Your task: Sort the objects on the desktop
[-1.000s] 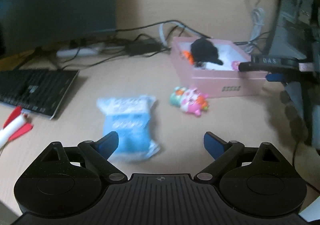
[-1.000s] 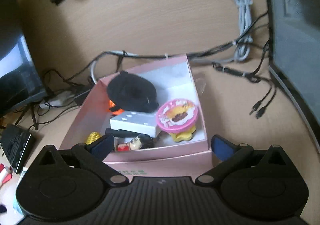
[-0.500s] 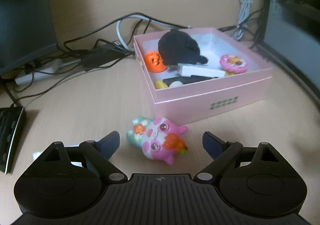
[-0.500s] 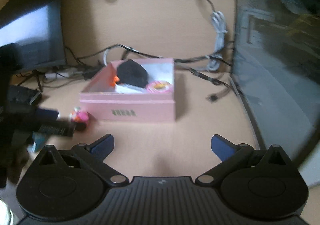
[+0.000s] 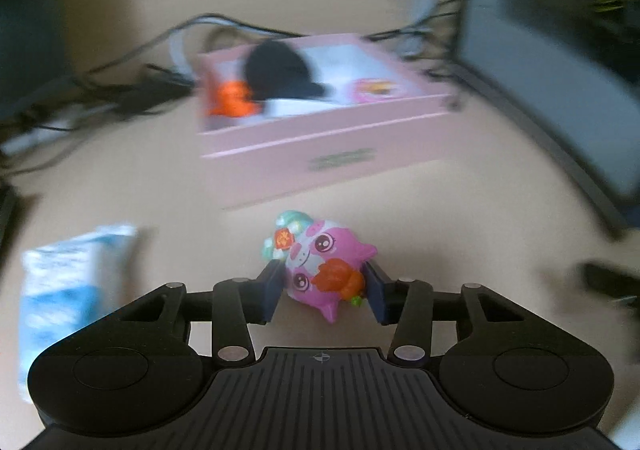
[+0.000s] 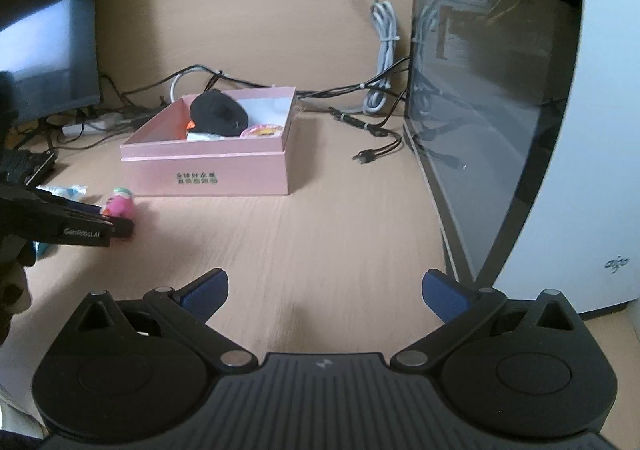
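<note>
The left gripper [image 5: 325,288] is closing on the pink toy [image 5: 325,268], which lies on the desk [image 6: 320,234] just near of the pink box [image 6: 208,170], likely its destination. The right gripper [image 6: 325,290] hangs wide open, empty.

A: Where does the toy [image 5: 320,262] sit relative to the box [image 5: 320,146]?
B: On the desk [image 6: 320,234], just before the box's front wall. The packet [image 5: 68,282] lies left of the box; the computer case [image 6: 520,130] stands to its right, cables [image 6: 372,122] behind.
</note>
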The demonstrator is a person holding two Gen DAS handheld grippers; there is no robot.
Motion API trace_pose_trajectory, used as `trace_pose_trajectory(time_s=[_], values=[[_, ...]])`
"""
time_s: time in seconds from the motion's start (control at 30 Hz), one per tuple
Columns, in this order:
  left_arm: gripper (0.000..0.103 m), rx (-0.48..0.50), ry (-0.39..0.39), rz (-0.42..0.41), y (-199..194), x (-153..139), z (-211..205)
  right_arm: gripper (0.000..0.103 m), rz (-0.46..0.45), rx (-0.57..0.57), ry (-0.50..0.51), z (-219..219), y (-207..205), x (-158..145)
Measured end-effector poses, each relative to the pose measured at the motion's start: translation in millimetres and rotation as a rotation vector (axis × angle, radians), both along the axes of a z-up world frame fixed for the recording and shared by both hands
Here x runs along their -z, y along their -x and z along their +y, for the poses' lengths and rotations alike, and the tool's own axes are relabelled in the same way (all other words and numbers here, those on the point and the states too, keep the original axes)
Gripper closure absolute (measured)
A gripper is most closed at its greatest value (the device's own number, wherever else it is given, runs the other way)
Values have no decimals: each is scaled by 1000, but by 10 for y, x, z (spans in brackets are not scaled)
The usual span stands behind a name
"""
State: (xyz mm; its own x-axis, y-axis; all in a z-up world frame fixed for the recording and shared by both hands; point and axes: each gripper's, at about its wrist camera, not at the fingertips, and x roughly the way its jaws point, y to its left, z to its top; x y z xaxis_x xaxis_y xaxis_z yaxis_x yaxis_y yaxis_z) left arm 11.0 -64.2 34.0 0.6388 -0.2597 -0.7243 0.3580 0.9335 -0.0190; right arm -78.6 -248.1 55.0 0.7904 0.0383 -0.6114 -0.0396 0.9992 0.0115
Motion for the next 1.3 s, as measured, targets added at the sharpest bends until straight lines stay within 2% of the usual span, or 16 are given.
trace_pose_trajectory(time_s=[0.03,0.1,0.13,0.2,0.3,0.43,0.53,0.63,0.9,1.3], values=[[50,13,35,8,38,-43,-31,0,8,-9,-1,10,-20,24],[36,10,72,1,92,-129,-40,0,26,-26,-3,42,-58,74],[33,2,81,-11,116,-184,-23,0,35,-37,-5,66,-75,100],[20,-27,79,-37,158,-283,54,0,48,-57,-8,111,-94,148],[10,-96,53,-71,213,-382,217,0,70,-93,-16,196,-108,212],[7,-196,2,-78,264,-389,432,0,92,-139,-16,291,-120,260],[7,-270,6,-49,275,-355,607,0,120,-157,-23,320,-158,298],[6,-301,19,-25,319,-305,702,0,146,-160,-35,321,-200,331],[4,-315,42,25,363,-166,691,0,95,-179,13,377,-176,397],[3,-234,56,86,397,-39,384,0,81,-188,11,368,-169,399]])
